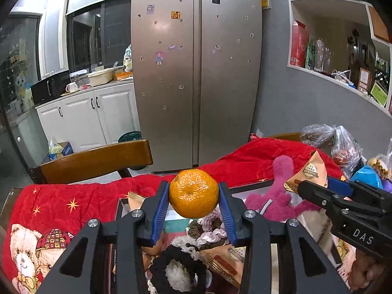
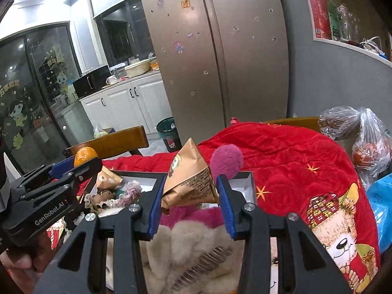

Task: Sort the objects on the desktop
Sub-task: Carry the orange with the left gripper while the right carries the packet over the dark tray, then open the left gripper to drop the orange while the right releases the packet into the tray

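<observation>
My left gripper (image 1: 193, 193) is shut on an orange (image 1: 193, 193) and holds it up above a box (image 1: 120, 205) full of small things. The orange also shows in the right wrist view (image 2: 84, 155), between the left gripper's fingers. My right gripper (image 2: 189, 186) is shut on a brown paper snack packet (image 2: 188, 183) and holds it above the same box (image 2: 245, 186). In the left wrist view the packet (image 1: 311, 171) sticks out of the right gripper (image 1: 303, 188) at the right.
The box holds knitted hair ties (image 1: 176, 264), snack packets (image 1: 225, 267), a pink plush toy (image 1: 279, 196) and a beige fur item with a comb (image 2: 196, 250). A red blanket (image 1: 61, 210) wraps around the box. Plastic bags (image 2: 362, 137) stand at right, a wooden chair (image 1: 95, 159) behind.
</observation>
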Demonstrator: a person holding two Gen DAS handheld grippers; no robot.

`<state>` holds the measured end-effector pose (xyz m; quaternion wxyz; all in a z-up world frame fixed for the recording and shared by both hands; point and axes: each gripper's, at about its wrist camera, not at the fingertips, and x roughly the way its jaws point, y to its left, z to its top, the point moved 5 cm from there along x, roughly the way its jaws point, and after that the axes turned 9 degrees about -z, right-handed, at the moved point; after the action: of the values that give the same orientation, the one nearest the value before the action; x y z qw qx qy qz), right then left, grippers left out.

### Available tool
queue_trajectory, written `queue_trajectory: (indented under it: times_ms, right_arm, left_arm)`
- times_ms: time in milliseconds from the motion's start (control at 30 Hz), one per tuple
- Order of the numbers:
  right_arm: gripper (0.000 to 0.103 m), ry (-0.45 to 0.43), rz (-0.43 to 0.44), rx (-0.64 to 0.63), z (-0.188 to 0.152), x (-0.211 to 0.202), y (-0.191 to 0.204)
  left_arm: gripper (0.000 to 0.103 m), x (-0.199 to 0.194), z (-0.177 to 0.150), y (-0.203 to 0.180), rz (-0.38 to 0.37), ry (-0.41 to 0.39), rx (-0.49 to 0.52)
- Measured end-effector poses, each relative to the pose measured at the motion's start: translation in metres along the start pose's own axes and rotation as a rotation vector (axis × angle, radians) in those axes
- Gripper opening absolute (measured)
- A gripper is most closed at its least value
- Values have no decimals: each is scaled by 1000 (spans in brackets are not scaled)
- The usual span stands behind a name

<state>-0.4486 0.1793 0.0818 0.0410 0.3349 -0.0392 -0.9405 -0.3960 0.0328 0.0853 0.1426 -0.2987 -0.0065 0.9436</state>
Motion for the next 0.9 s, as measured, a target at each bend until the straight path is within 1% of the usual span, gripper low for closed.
queue_trajectory:
  times_ms: [267,567,633,667,700,733,767,833,900]
  right_arm:
    - [42,0,-6,-13,-4,0,6]
    - [44,27,0,-19,-9,7,10]
    - [45,21,12,-12,-8,5,11]
    - [47,17,29,0,-7,4,10]
    - [50,10,50,16,-6,2,10]
    - [59,5,61,28,-4,-1,9]
    - [70,-3,76,37,-3,-4,9]
    - [77,-16,109,38,0,-9,10]
    - [87,-35,96,35,3,-14,10]
  left_arm:
    - [41,5,-3,4,-3,17,-8]
    - [42,7,-7,2,2,37,3]
    - [64,6,-7,3,14,39,-10]
    - [80,4,-5,6,32,28,-17]
    - [83,1,-4,7,42,13,-20]
    - [83,-4,-2,9,52,-12,-23]
    - [83,-6,-1,10,53,-20,-23]
    - [83,-9,2,11,27,-11,-16]
    - [83,-11,3,12,12,-5,-8]
